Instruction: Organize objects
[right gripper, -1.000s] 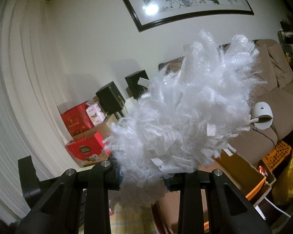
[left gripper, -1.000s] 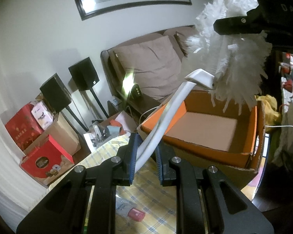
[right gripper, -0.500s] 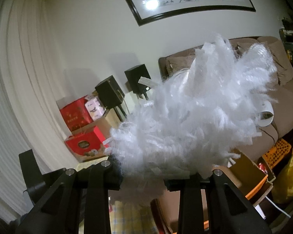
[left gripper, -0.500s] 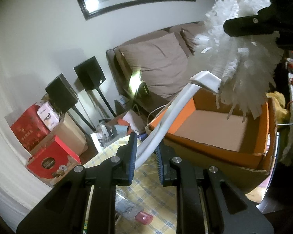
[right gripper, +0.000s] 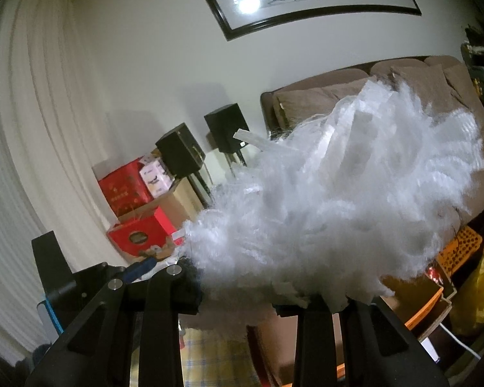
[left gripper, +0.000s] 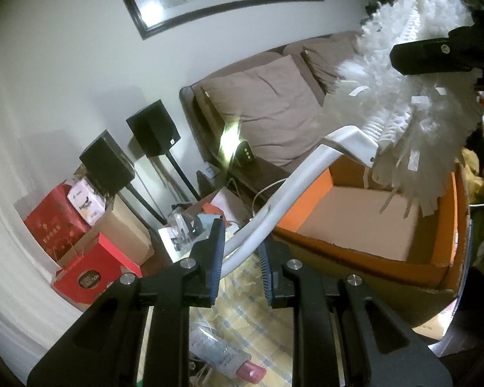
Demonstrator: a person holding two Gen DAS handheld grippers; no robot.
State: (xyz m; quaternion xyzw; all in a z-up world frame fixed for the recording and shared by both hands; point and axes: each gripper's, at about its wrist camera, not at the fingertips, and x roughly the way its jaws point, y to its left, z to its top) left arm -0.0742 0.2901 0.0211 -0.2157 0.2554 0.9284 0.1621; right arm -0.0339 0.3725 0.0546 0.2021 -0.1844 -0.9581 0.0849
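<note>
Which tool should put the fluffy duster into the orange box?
Probably the left tool. It pinches the duster's white handle, so it steers the whole duster, whose fluffy head already hangs over the orange box. The right tool only squeezes soft fluff, a weaker hold.

Duster (left gripper: 413, 106) above box (left gripper: 448, 225); sofa (left gripper: 267, 113) behind box; speakers (left gripper: 153, 127) left of sofa.

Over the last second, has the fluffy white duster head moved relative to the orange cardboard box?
Yes. In the left wrist view the fluffy white duster head has shifted right and slightly up against the orange cardboard box.
</note>
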